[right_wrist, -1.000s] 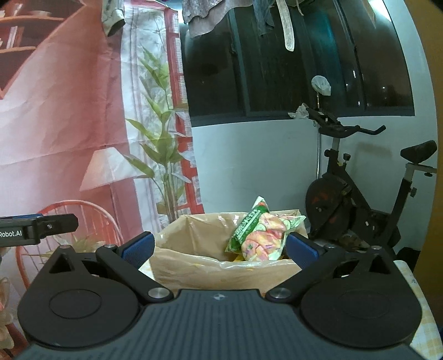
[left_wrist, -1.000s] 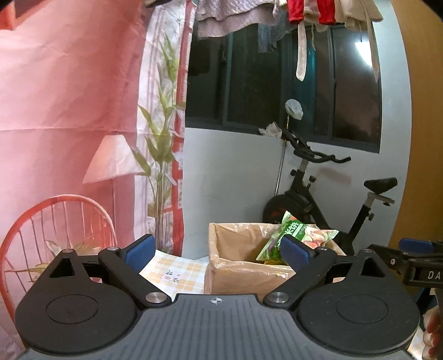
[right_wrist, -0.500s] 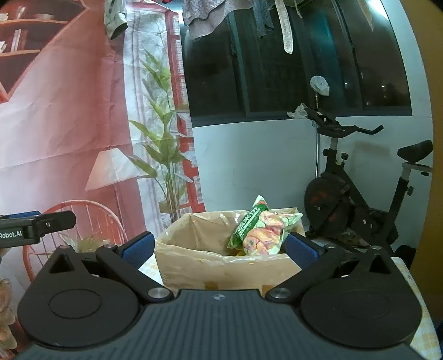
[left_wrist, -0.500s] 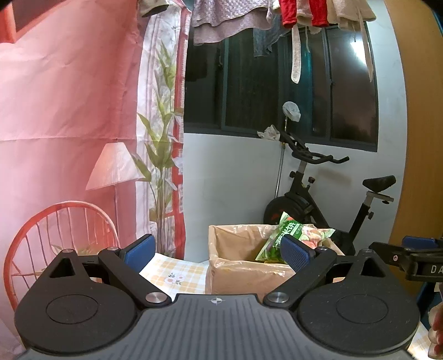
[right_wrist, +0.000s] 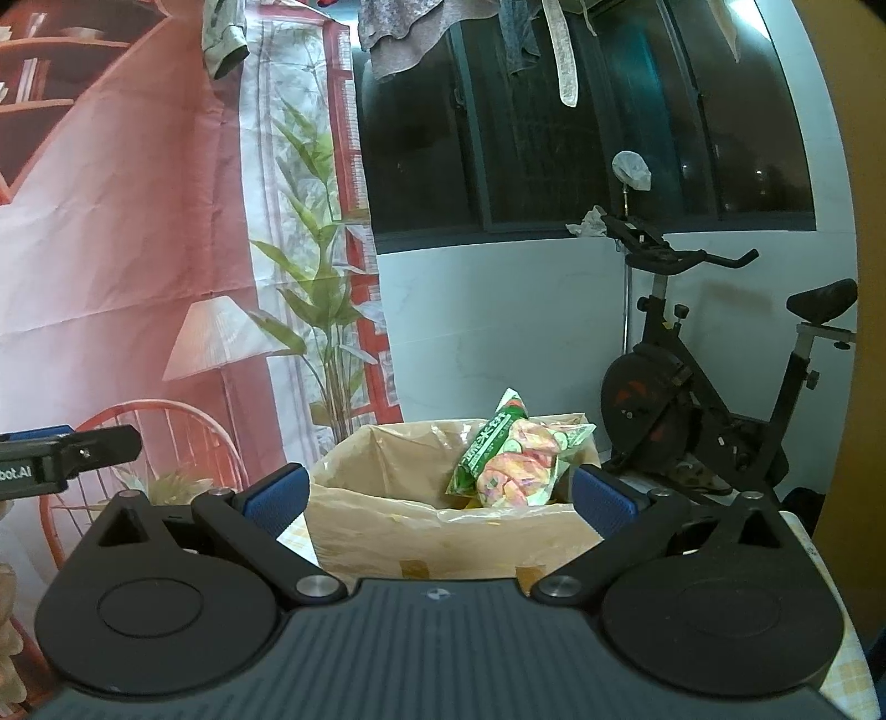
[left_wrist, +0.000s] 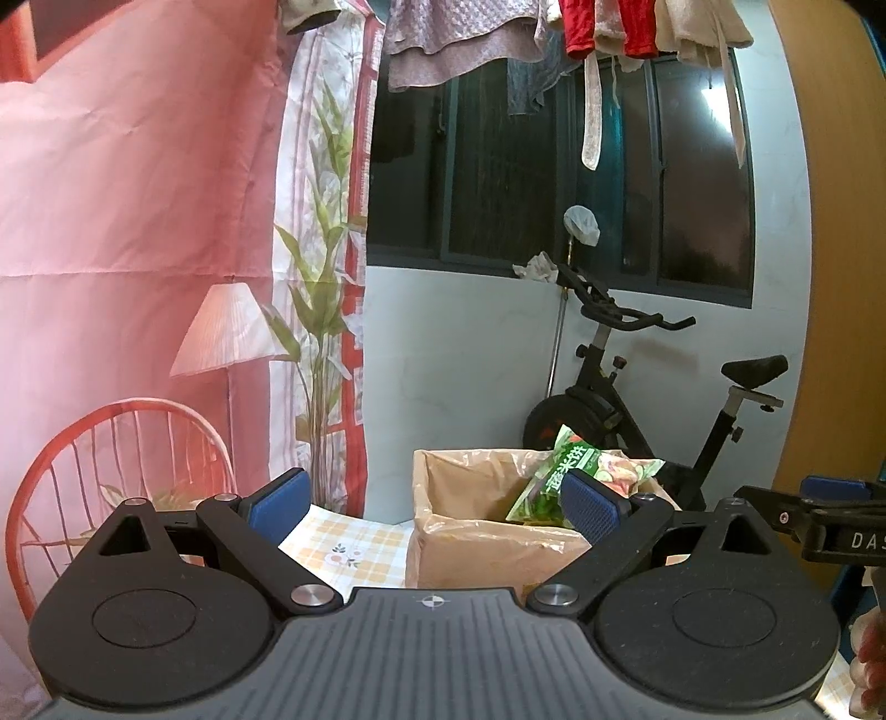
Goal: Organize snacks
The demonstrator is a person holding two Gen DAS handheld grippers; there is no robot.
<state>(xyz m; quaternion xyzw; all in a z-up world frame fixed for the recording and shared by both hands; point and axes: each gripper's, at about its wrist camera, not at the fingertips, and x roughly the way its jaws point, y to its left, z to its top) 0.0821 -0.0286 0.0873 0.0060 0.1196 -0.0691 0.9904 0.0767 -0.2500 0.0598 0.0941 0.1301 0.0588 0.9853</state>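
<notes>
A cardboard box lined with clear plastic stands on a checked tablecloth. A green snack bag sticks up out of it. In the right wrist view the box and the bag sit straight ahead. My left gripper is open and empty, held back from the box. My right gripper is open and empty, also short of the box. Each gripper shows at the edge of the other's view.
An exercise bike stands behind the box against a white wall. A printed pink backdrop with a lamp and chair hangs at the left. Laundry hangs above a dark window.
Both grippers have tilted slightly upward and drawn back a little; the box sits a bit lower in both views. Both stay open and empty.
</notes>
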